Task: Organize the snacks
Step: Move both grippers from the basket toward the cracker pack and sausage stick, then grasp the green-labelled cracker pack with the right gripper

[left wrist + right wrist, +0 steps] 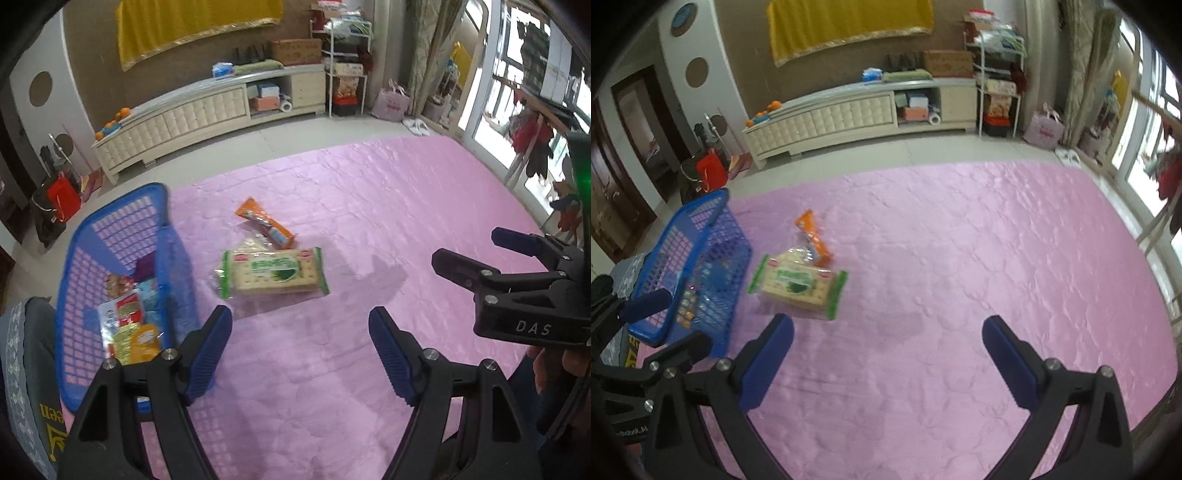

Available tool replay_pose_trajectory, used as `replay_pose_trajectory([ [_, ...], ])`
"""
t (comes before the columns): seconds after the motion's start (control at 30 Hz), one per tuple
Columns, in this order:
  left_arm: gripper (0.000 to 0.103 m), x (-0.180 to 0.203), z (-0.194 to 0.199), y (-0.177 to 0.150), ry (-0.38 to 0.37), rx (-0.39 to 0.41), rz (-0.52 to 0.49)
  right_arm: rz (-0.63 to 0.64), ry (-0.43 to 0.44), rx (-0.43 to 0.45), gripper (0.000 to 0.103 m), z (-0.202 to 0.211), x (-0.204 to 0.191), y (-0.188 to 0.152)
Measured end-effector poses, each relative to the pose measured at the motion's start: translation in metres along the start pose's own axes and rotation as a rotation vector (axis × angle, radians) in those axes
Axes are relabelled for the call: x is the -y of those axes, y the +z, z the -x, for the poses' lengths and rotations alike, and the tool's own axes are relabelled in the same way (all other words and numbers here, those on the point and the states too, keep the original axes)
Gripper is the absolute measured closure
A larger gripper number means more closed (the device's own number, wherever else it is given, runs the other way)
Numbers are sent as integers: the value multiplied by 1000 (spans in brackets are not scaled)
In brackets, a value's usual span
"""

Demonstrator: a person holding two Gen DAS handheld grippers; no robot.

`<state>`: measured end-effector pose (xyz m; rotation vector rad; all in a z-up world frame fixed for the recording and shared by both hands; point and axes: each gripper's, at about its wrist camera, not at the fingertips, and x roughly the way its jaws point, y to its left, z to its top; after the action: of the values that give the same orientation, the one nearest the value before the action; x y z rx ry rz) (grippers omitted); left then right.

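Basket point(122, 236) at the mat's point(369, 203) left edge with snack packets point(127, 325) inside, cracker pack point(275, 273) on the mat just right of it, wafer pack point(266, 223) touching behind the crackers

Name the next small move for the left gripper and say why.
Probably ease the left gripper forward and down over the green cracker pack: its fingers are open and empty, the pack lies nearest on the pink blanket, still outside the blue basket.

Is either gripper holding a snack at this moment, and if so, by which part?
Nothing is held. The left gripper and right gripper are both open over the pink mat, with the cracker pack untouched.
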<state>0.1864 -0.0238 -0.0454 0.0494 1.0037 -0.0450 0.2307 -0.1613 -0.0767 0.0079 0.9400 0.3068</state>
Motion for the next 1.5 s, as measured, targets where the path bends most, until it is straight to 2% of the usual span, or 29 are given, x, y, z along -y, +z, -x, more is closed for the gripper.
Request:
replay_pose_trajectory([
  [0.13,27,19,-31,12,24,-55,-34,-49,-2,-33,0,-17,25,-4],
  [0.23,27,25,-60,18,35,-109,-9,-72,-9,-55,0,-31,36,-8],
  [0.33,27,22,-84,19,41,-158,57,-56,0,-67,0,-41,40,-9],
  [0.47,27,13,-98,10,22,-182,153,99,49,-78,0,-58,23,1],
  [0.6,27,0,-97,1,39,-179,178,239,124,-104,0,-75,2,16],
  [0.73,27,-6,-92,-6,68,-168,141,351,213,-152,0,-91,-18,29],
  [0.83,27,-4,-90,-13,77,-159,98,503,241,-161,0,-101,-39,33],
  [1.03,27,-5,-96,-27,112,-170,37,758,355,-206,1,-127,-77,25],
  [1.1,27,-4,-95,-29,110,-167,33,809,382,-216,4,-135,-87,23],
  [1.17,27,-3,-94,-30,111,-159,28,846,420,-228,12,-142,-97,20],
  [1.33,27,-3,-98,-33,118,-171,14,933,438,-250,13,-166,-119,19],
  [1.4,27,-5,-103,-33,114,-178,21,960,421,-248,13,-175,-126,20],
  [1.43,27,-4,-102,-32,112,-181,25,972,427,-253,15,-178,-130,21],
  [1.5,27,-6,-104,-31,110,-184,33,991,434,-267,27,-185,-134,18],
])
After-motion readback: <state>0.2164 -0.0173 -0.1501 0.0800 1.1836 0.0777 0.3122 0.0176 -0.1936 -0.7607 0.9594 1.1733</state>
